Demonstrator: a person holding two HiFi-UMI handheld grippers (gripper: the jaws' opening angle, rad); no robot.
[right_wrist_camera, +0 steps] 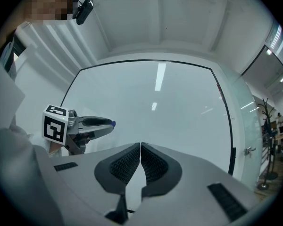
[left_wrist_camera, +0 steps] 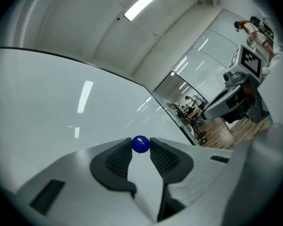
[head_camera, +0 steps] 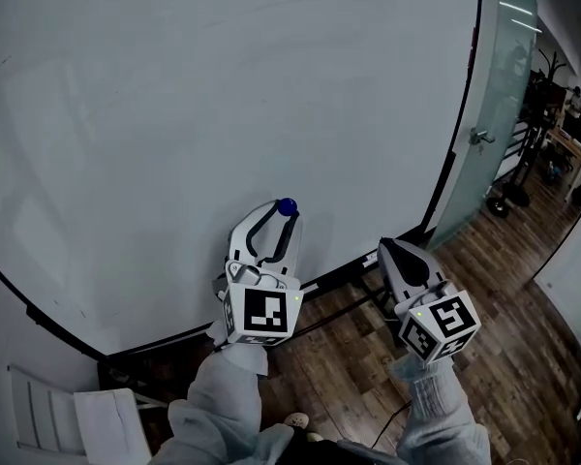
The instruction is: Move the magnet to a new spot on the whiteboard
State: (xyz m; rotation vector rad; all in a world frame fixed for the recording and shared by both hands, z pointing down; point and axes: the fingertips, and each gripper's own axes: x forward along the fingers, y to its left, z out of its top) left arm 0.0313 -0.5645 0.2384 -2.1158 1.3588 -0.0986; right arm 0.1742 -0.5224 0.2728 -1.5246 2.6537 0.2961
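Head view: one whiteboard [head_camera: 223, 114], one blue magnet [head_camera: 287, 205] pinched in left gripper [head_camera: 282, 214], right gripper [head_camera: 386, 246] closed, empty.

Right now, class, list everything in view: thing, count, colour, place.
whiteboard: one, white, black-edged, wall ahead
magnet: one, blue, between left tongs' tips, at the board's lower part
glass door: one, pale green, right of board
floor: one, brown wood, lower right
slatted object: one, white, lower left, unclear what
left tongs: one, white-black, shut on magnet
right tongs: one, white-black, shut, empty
sleeves: two, grey, behind the tongs
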